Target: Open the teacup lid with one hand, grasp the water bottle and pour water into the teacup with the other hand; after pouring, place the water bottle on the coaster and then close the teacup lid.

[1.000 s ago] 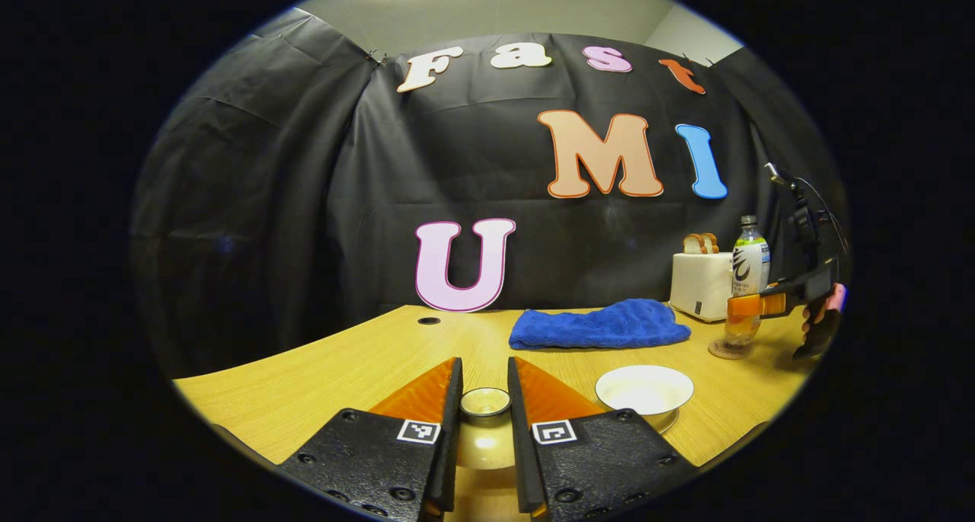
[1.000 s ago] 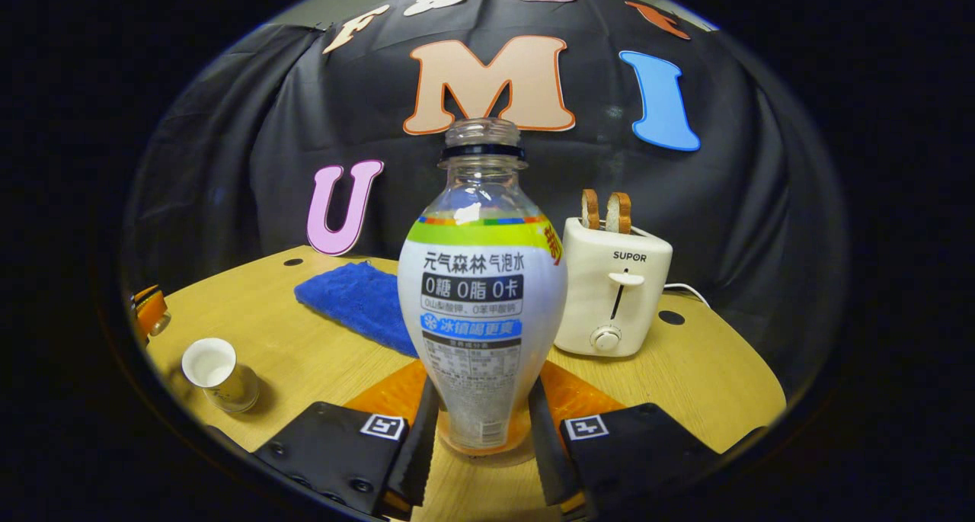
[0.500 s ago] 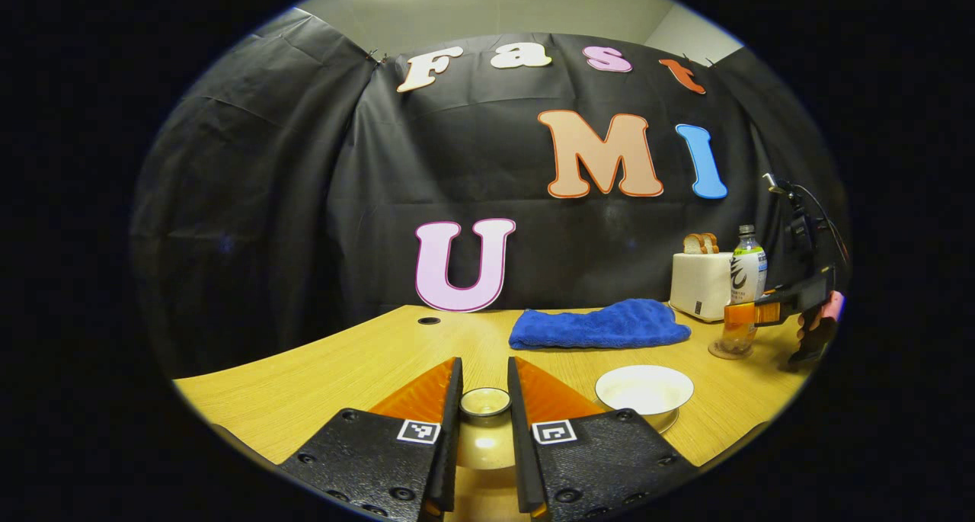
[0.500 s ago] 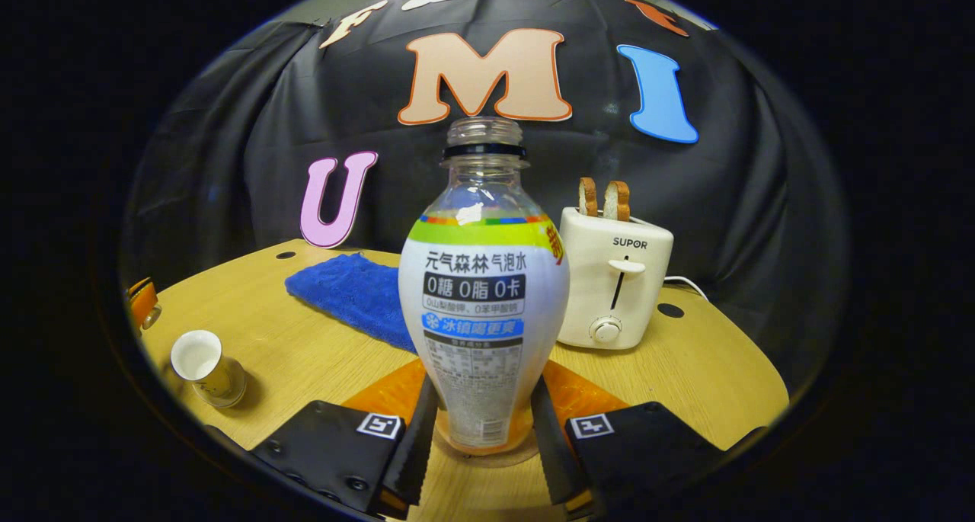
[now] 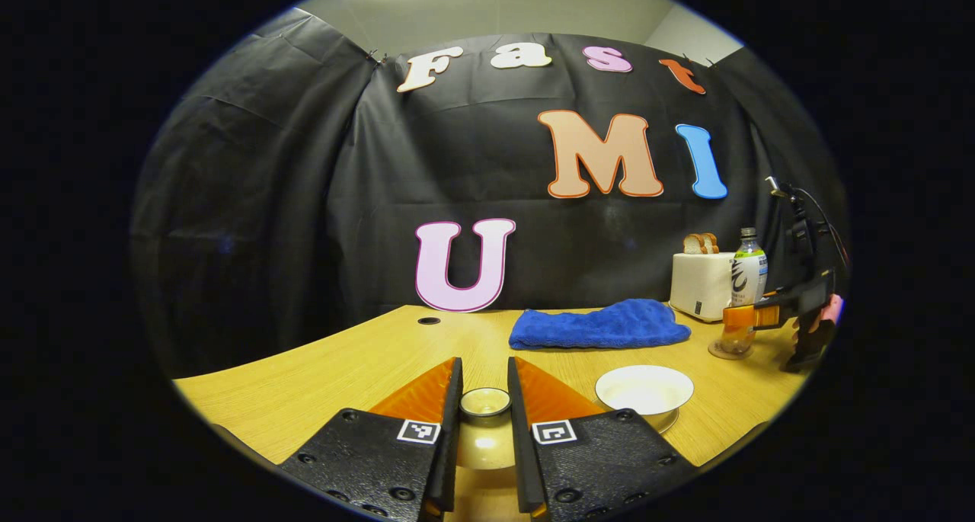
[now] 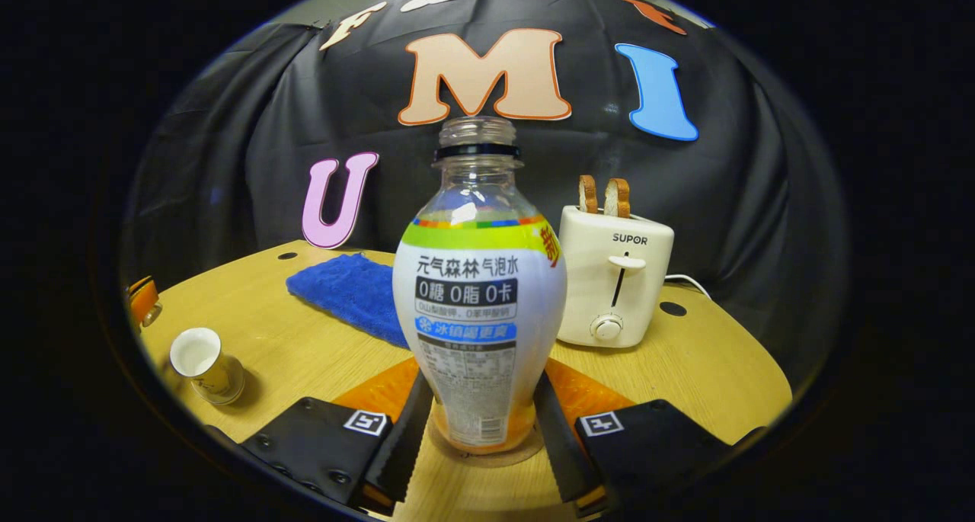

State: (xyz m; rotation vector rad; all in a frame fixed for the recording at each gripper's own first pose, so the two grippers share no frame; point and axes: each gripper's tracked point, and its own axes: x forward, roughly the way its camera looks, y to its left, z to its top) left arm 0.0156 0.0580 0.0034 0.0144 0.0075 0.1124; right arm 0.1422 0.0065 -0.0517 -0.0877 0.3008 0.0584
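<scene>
In the left gripper view, the left gripper [image 5: 485,430] is seen low over the near edge of the wooden table [image 5: 320,369], with its two fingers pinched on the knob of the teacup lid [image 5: 485,402]; the lid's pale dome is seen between the fingers. Just to the right of it a white saucer-like dish [image 5: 644,389] lies on the table. Farther back a blue cloth [image 5: 598,325] is spread out, and at the far right a white toaster [image 5: 701,284] holding bread slices is seen. Beside the toaster the water bottle [image 5: 746,274] stands upright on a round coaster [image 5: 727,350], with the right gripper [image 5: 743,316] reaching in level from the right at its lower part and a hand [image 5: 819,328] behind it.

In the right gripper view, the water bottle [image 6: 480,293] is seen close up: uncapped, clear at the neck, wrapped in a white label with a green band, and holding a little orange liquid at the bottom. It stands on the coaster [image 6: 487,457]. The right gripper [image 6: 481,438] is held level, its fingers lying along both sides of the bottle's narrow base; whether they press on it cannot be told. At the far left the open teacup [image 6: 204,363] stands on the table [image 6: 685,369], its white inside visible, with the left gripper [image 6: 145,301] at the edge beyond it. The cloth [image 6: 346,293] and toaster [image 6: 613,278] lie behind the bottle.
</scene>
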